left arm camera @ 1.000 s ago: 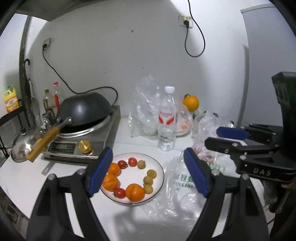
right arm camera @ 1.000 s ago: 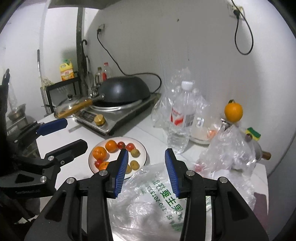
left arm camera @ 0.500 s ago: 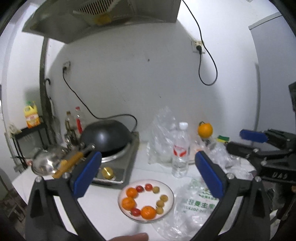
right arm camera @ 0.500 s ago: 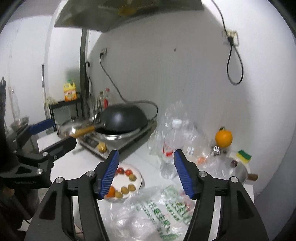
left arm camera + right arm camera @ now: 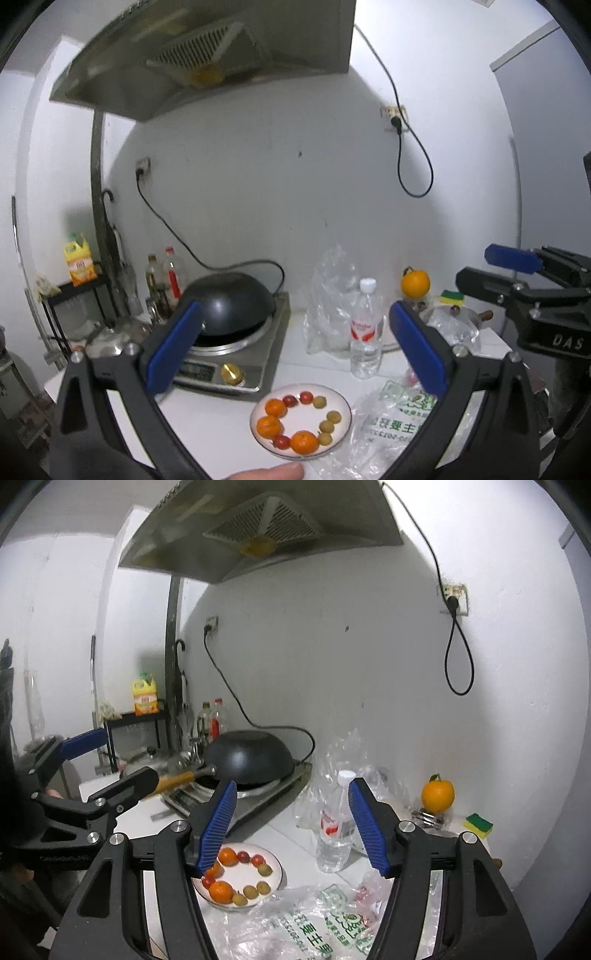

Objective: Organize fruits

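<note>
Left wrist: three oranges (image 5: 275, 407); three tomatoes (image 5: 306, 397)

Left gripper (image 5: 291, 350): black plastic frame showing triangular cut-outs, silver screws sitting at finger joints, smooth blue pads (image 5: 173, 348) lining inner faces. Right gripper (image 5: 291, 829): same black frame wearing silver screws, blue pads (image 5: 216, 827) showing ribbed faces. White lettering "DAS" showing on right gripper's black body in left wrist view. Bare fingertip (image 5: 264, 472) peeking at bottom edge.

wok (image 5: 229, 299) matt blk metal | plate (image 5: 341, 408) glossy ceramic | bag (image 5: 317, 926) clear crinkly plastic
</note>
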Available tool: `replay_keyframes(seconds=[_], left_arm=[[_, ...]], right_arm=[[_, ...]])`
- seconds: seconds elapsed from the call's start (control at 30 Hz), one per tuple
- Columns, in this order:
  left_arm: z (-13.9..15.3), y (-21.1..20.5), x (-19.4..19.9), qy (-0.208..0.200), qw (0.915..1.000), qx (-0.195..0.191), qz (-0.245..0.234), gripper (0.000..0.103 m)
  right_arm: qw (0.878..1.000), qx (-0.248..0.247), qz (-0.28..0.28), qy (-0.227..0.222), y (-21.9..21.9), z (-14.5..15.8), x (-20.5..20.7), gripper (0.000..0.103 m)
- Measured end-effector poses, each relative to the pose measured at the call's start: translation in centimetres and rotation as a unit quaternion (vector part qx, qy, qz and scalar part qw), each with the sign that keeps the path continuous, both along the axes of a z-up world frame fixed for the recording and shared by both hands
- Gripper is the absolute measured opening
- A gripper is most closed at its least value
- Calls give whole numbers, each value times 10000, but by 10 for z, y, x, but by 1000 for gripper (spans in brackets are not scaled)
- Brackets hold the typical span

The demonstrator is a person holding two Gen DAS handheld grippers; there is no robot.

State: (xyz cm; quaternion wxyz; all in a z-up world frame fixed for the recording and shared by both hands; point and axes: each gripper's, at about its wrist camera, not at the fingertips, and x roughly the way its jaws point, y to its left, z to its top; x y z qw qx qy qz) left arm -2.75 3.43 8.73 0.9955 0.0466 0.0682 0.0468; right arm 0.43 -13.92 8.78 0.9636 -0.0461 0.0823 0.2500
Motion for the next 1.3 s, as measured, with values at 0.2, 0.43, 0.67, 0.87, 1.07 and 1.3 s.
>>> replay_keyframes(seconds=[0.2,0.43,0.67,0.87,1.07,1.3], left_arm=[[12,-8,-23,-434,9989,-4,-172,102],[15,-10,-23,-383,9990,-109,-195,102],[13,-9,-16,-317,9994,-84,-116,102],[9,-9,-11,-263,9996,-83,-110,102],[4,-5,-5,-173,9997,-128,-117,102],[1,-2,3,-60,9995,-249,-191,102]], right_arm=[[9999,73,-33,-119,-5,7,-7,66],[9999,115,-21,-66,-8,5,-9,66],[9998,170,-93,-93,-12,6,-9,66],[9998,131,-122,-53,-9,5,-6,66],[9999,96,-131,-13,-6,4,-2,66],[9999,38,-120,63,-2,1,5,66]])
